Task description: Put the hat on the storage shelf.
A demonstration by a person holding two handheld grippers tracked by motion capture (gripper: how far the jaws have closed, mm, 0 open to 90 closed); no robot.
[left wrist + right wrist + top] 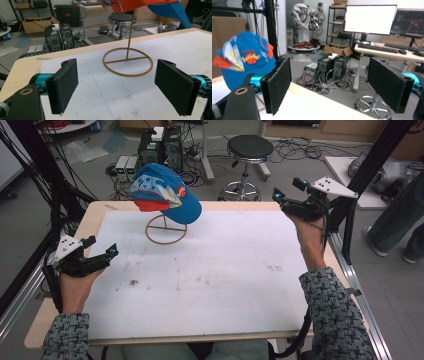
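- Cap (167, 192): blue baseball cap with an orange-red brim and white, yellow and orange printed panels; a small round orange emblem sits on its side. In the right gripper view (244, 62) the front bears an orange ball motif with yellow lettering, too blurred to read.
- Position of cap: perched on top of a stand (166, 229), at the far left part of the table, clear of both grippers.
- Stand: thin brass-coloured wire, a round ring base with one crossbar and an upright rod; in the left gripper view (128, 61) the ring lies flat on the mat.
- Mat (210, 270): white sheet covering most of the wooden table (92, 215), with faint brown smudges.
- Left gripper (102, 255): held low at the near left edge, jaws spread wide, nothing between them; pads (63, 85) point toward the stand.
- Right gripper (287, 200): held raised at the far right corner, jaws wide apart and empty; black pads (388, 82) show.
- Surroundings: black stool (248, 150) and computer towers (161, 147) on the floor beyond the table.
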